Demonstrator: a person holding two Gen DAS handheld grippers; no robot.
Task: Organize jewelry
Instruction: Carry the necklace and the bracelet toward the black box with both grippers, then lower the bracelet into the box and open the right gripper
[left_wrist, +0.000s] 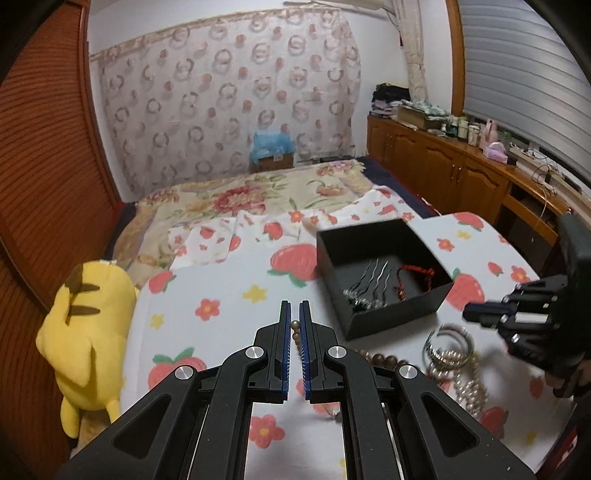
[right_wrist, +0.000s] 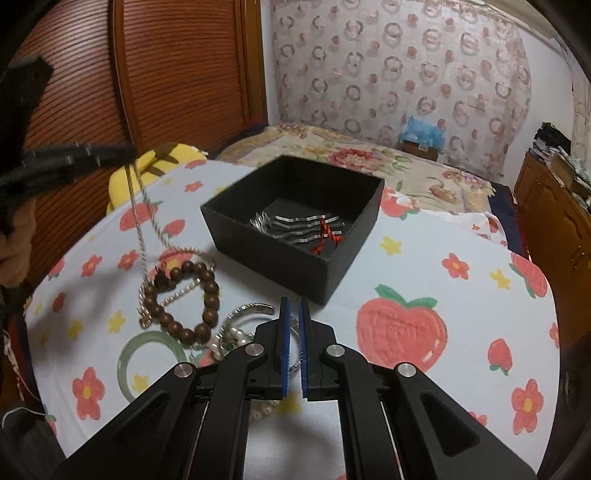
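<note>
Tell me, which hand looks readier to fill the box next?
Left, probably: the left hand-held gripper is shut on a silver necklace trailing up from the jewelry pile, near the black box. The right hand-held gripper is shut over the bangles, holding nothing.

A home bedroom. A bed (left_wrist: 236, 192) with a floral cover fills the middle, and a patterned curtain (left_wrist: 229, 96) hangs behind it. A yellow plush toy (left_wrist: 85, 332) lies beside the strawberry-print cloth (right_wrist: 406, 325). Wooden cabinets (left_wrist: 436, 162) along one wall carry bottles and folded clothes under a window blind (left_wrist: 517, 66). A slatted wooden door (right_wrist: 184, 74) stands on the other side.
</note>
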